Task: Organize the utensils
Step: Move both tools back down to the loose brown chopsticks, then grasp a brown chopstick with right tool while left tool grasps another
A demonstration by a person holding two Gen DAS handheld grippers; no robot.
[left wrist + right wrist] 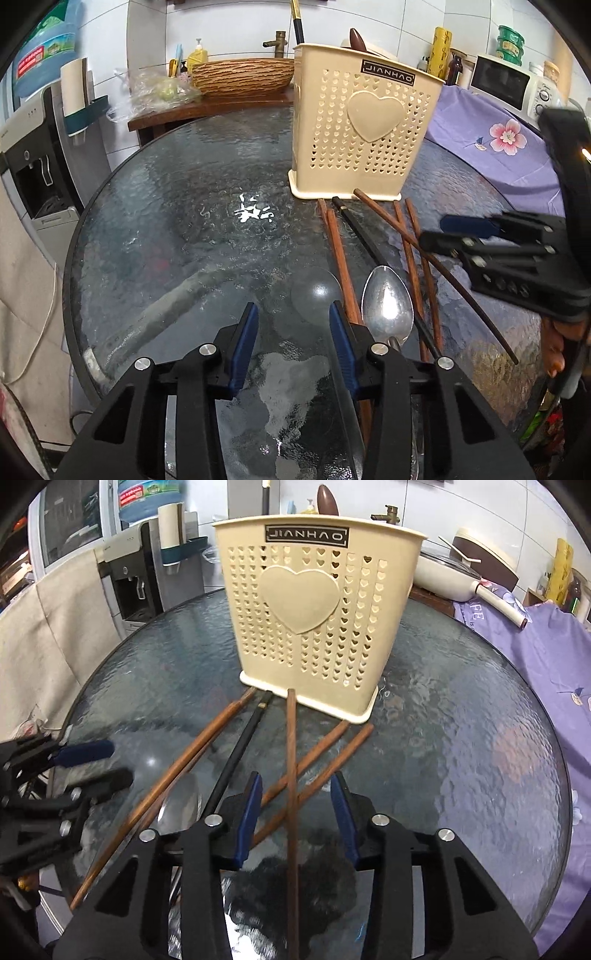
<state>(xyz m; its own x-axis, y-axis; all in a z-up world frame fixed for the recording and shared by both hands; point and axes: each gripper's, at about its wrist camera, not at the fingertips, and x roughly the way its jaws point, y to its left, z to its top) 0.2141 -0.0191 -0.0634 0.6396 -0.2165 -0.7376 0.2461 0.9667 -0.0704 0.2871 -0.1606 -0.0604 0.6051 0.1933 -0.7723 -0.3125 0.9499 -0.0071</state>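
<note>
Chopsticks [317,760] and a spoon [387,307] are laid on the glass counter [177,236], fanned out just before the perforated holder [314,620]. One brown chopstick [291,775] is seen running lengthwise between the fingers of the right tool [295,794], its far tip aimed at the holder base. The right tool is partly open; contact with the pads cannot be confirmed. The left tool [293,321] is partly open and empty, the spoon lying just beside its right finger.
</note>
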